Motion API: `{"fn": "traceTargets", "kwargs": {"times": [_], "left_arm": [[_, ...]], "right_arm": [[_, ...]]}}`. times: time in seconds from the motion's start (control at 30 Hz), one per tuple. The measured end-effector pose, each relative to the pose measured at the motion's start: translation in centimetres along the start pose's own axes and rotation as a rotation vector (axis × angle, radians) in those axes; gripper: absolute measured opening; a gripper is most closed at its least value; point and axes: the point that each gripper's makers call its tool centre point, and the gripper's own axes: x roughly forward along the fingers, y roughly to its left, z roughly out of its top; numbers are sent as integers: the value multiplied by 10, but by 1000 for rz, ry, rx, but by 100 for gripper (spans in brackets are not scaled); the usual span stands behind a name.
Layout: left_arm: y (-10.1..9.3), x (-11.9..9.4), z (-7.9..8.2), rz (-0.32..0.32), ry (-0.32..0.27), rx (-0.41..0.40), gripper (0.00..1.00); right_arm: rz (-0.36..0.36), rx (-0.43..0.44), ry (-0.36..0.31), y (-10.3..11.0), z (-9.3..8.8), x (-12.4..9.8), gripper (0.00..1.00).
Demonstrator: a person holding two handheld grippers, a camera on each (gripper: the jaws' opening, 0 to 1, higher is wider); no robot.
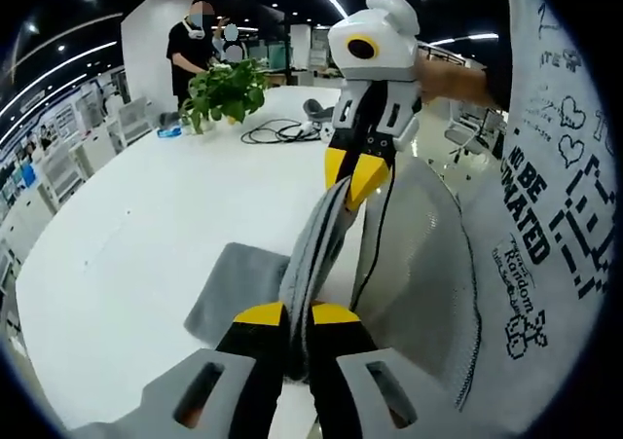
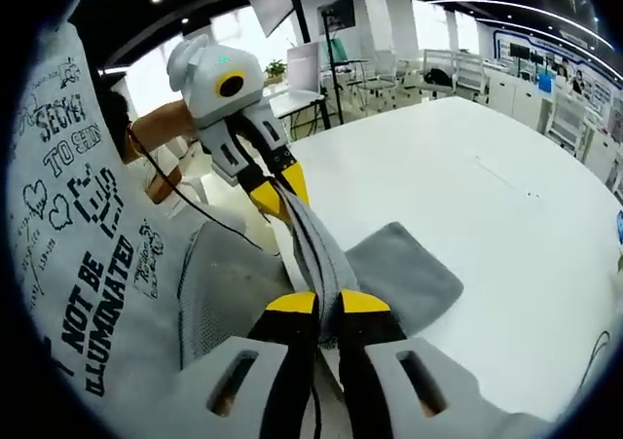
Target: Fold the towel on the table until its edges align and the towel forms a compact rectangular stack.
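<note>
Towel [image 1: 316, 254] hangs stretched between the two claws, a grey strip pulled taut above the white worktop [image 1: 146, 225], with its lower part still lying flat on the worktop near the edge. The left claw [image 1: 297, 314] is clamped together on one end of the strip, its yellow tips pressed against the cloth. The right claw [image 2: 328, 303] is likewise closed tight on the other end. Each one appears across from the other: the right claw [image 1: 358, 171] pinches the far end in the left gripper view, and the left claw [image 2: 277, 194] does the same in the right gripper view. The cloth is bunched into narrow lengthwise folds where it is gripped, and spreads wider on the worktop [image 2: 467, 235]. The left gripper view takes in a potted plant [image 1: 226, 91], a coiled black cable [image 1: 277, 130] and people standing at the far end. The right gripper view shows the person's printed shirt [image 2: 78, 244] and office chairs [image 2: 389, 69] beyond.
</note>
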Motion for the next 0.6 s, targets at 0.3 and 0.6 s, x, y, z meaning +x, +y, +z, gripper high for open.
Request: {"fn": "traceTargets", "kwargs": {"times": [0.3, 0.6], "left_arm": [[16, 15, -6, -46, 1, -36, 8], [35, 28, -10, -24, -23, -105, 8]], "right_arm": [[-31, 16, 20, -25, -3, 11, 4], [-62, 33, 11, -47, -3, 18, 5]]}}
